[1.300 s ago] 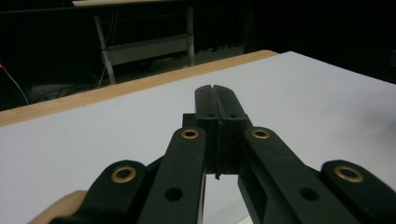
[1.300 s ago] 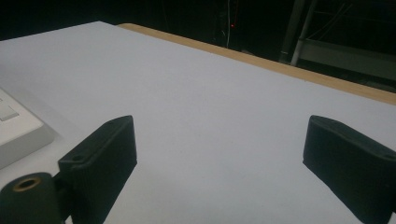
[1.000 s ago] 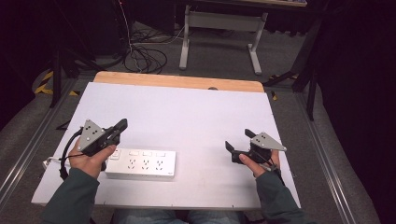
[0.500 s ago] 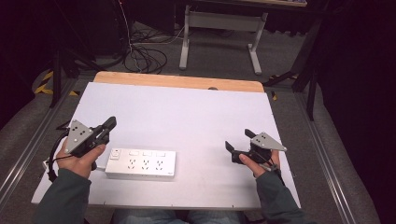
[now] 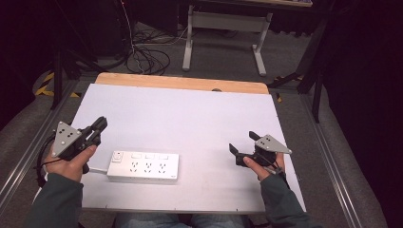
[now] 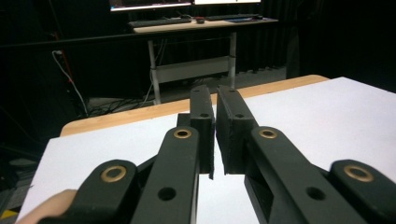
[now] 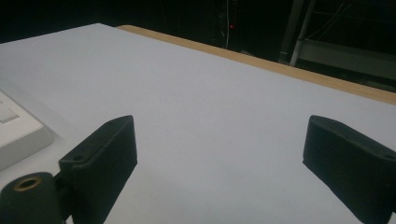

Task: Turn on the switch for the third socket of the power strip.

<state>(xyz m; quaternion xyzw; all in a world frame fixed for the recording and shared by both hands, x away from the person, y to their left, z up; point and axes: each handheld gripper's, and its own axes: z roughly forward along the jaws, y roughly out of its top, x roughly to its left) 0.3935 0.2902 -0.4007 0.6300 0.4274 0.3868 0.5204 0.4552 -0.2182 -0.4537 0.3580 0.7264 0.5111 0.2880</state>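
Your left gripper (image 5: 97, 128) has drawn off to the left of the power strip (image 5: 143, 166), which lies on the worktop (image 5: 190, 114) near you. Its fingers, nearly clenched on nothing, have just been parting slightly. Your right gripper (image 5: 243, 147) waits released, well apart, so the strip is free to grasp.

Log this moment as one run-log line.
left hand-held gripper: nearly shut, jaws just opening, empty, left of power strip | right hand-held gripper: open, empty | power strip: on table, untouched
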